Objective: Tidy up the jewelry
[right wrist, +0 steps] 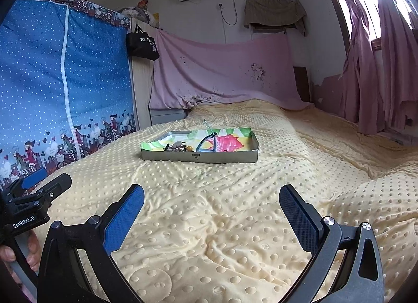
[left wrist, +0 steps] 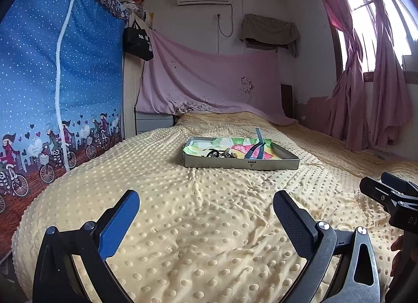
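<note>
A shallow grey tin tray (left wrist: 240, 164) (right wrist: 224, 158) lined with colourful paper sits on the yellow dotted bedspread, well ahead of both grippers. Inside lie small jewelry pieces (left wrist: 220, 153) (right wrist: 179, 146) and a blue strap-like band (left wrist: 257, 147) (right wrist: 206, 142). My left gripper (left wrist: 206, 203) is open and empty, low over the blanket. My right gripper (right wrist: 211, 198) is open and empty too. The right gripper's body shows at the right edge of the left wrist view (left wrist: 392, 196); the left gripper's body shows at the left of the right wrist view (right wrist: 36, 193).
The yellow dotted bedspread (left wrist: 209, 224) (right wrist: 235, 224) covers the bed. A blue fabric wardrobe (left wrist: 52, 81) (right wrist: 52, 81) stands on the left. A pink sheet (left wrist: 209, 83) hangs behind the bed, and pink curtains (left wrist: 378, 81) hang at the right.
</note>
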A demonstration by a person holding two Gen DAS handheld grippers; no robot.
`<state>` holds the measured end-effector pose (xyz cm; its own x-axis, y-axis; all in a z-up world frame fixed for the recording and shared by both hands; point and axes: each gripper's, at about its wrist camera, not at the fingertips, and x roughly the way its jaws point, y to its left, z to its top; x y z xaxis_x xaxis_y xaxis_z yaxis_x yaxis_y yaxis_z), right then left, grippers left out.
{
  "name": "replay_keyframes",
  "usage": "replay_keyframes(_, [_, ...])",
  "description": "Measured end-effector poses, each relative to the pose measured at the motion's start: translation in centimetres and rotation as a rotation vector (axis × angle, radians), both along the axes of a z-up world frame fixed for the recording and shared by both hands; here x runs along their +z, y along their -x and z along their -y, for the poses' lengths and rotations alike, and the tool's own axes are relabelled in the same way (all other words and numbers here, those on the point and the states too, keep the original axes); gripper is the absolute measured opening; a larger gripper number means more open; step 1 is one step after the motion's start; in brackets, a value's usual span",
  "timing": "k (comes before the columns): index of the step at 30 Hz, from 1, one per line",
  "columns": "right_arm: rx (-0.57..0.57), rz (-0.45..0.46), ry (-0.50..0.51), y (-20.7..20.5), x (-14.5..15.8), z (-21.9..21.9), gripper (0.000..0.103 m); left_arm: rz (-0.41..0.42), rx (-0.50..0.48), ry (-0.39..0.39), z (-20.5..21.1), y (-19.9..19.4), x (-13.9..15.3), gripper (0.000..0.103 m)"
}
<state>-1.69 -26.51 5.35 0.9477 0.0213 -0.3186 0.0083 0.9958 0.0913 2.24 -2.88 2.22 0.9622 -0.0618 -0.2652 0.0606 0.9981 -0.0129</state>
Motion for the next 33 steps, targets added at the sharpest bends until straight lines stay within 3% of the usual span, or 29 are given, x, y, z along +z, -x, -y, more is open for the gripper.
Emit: replay_keyframes(33, [0.003,0.002,-0.004,0.0,-0.2,-0.34,0.102,0.005,0.002,-0.002,0.12,0.05,0.02,0.103])
